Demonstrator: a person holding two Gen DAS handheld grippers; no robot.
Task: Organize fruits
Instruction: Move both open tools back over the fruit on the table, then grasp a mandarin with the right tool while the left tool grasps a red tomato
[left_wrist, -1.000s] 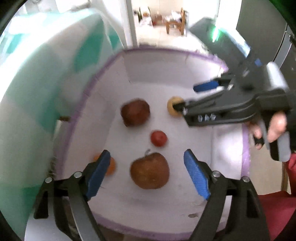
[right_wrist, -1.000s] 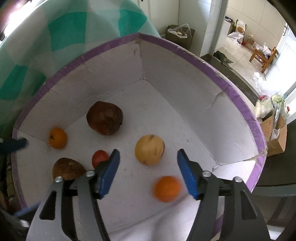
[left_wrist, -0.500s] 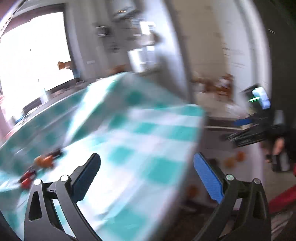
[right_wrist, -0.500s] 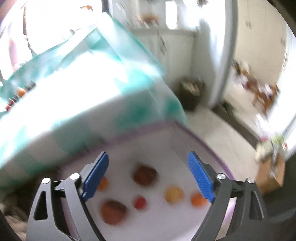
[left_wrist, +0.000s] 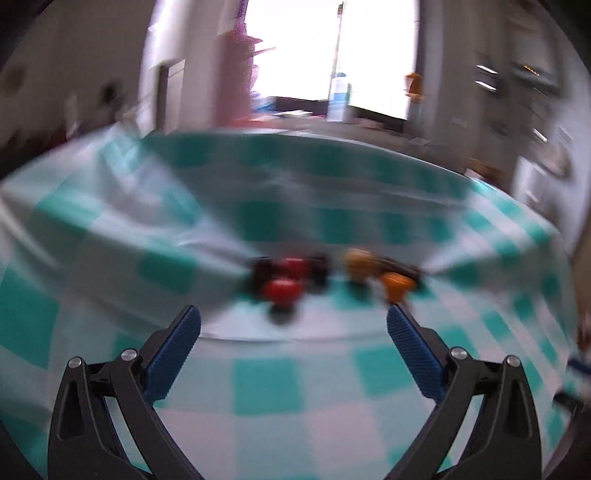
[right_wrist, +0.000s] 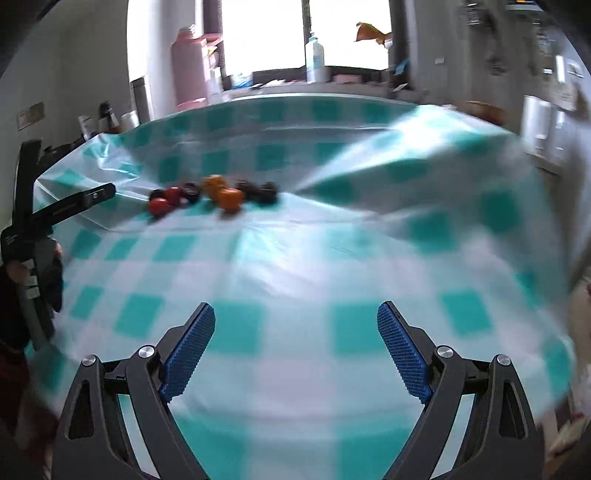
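A cluster of several small fruits lies on a table under a green-and-white checked cloth (right_wrist: 295, 266). In the right wrist view a red fruit (right_wrist: 159, 206) is at the cluster's left, an orange one (right_wrist: 229, 198) in the middle, dark ones (right_wrist: 266, 192) at the right. The left wrist view is blurred: a red fruit (left_wrist: 280, 290) and an orange fruit (left_wrist: 397, 284) show ahead. My left gripper (left_wrist: 293, 328) is open and empty, short of the fruits. My right gripper (right_wrist: 295, 325) is open and empty, well back from them. The left gripper's body (right_wrist: 55, 210) shows at the left.
The checked cloth (left_wrist: 295, 387) is wrinkled and rises in a fold at the right (right_wrist: 406, 158). Behind the table a counter holds a pink container (right_wrist: 188, 70), a bottle (right_wrist: 314, 59) and other items under a bright window. A gloved hand (right_wrist: 48, 269) grips the left tool.
Both grippers have left the white purple-rimmed box with its fruits, risen and swung round to face the tabletop. Both jaws stand wider than a second ago.
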